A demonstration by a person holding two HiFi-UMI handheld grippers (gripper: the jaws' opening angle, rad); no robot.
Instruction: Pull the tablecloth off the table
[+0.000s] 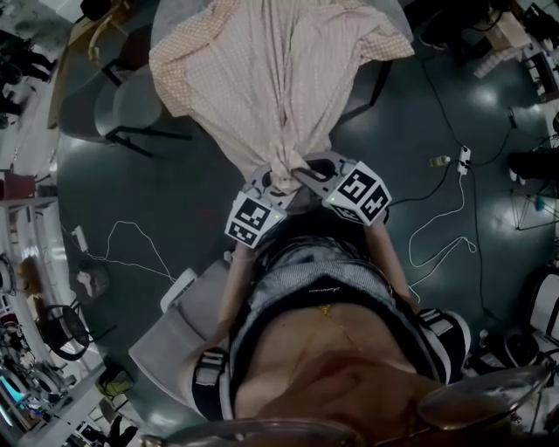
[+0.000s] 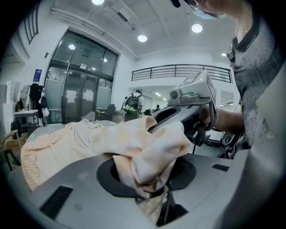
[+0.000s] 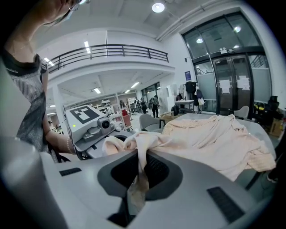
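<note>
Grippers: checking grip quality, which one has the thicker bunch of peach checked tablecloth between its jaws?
The left gripper: a bulky wad of the peach checked tablecloth fills its jaws, while the right gripper pinches only a thin fold.

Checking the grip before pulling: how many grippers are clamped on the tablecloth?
2. The left gripper pinches the bunched tablecloth on its left side; the right gripper pinches the same bunch just right of it. None hidden.

Ahead, counter point(image 1: 179, 16), tablecloth point(image 1: 271, 79) hanging off near edge. Just left of counter, chair point(image 1: 131, 109) blocks that side. Right of counter, floor point(image 1: 410, 131) open, crossed by white cable point(image 1: 445, 218) and power strip point(image 1: 464, 159).
</note>
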